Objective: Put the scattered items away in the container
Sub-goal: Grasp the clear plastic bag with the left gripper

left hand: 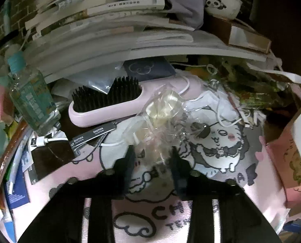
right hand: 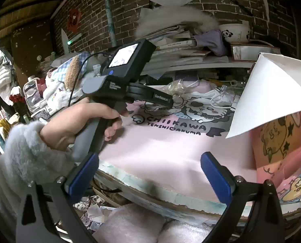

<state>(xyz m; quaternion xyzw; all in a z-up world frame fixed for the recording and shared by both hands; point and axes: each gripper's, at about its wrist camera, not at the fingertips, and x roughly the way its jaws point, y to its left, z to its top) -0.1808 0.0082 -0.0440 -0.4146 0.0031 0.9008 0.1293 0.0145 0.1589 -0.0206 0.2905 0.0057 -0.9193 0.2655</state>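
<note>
The left claw (left hand: 152,158) is clenched on a crinkly clear plastic bag (left hand: 162,113) with pale little things inside, and its two dark fingers pinch the bag's twisted end just above the pink cartoon mat (left hand: 154,204) on the desk. The bag's fat part sticks out in front of the claw and covers part of a pink hairbrush (left hand: 101,109) with black bristles. A clear water bottle (left hand: 30,99) with a blue cap stands tilted to the left of the brush, and a white cable (left hand: 55,139) lies near its bottom. Behind them is a big pile of books (left hand: 101,18), with a panda bowl (left hand: 221,5) up on the right. In the right wrist view, the right claw (right hand: 149,175) is released, its blue pads (right hand: 215,177) wide apart with nothing between them, over the near edge of the desk. A hand (right hand: 77,125) in a fluffy sleeve grips the left tool there. The pink cartoon box (right hand: 282,151) stands at the right with its white flap (right hand: 272,93) up.
</note>
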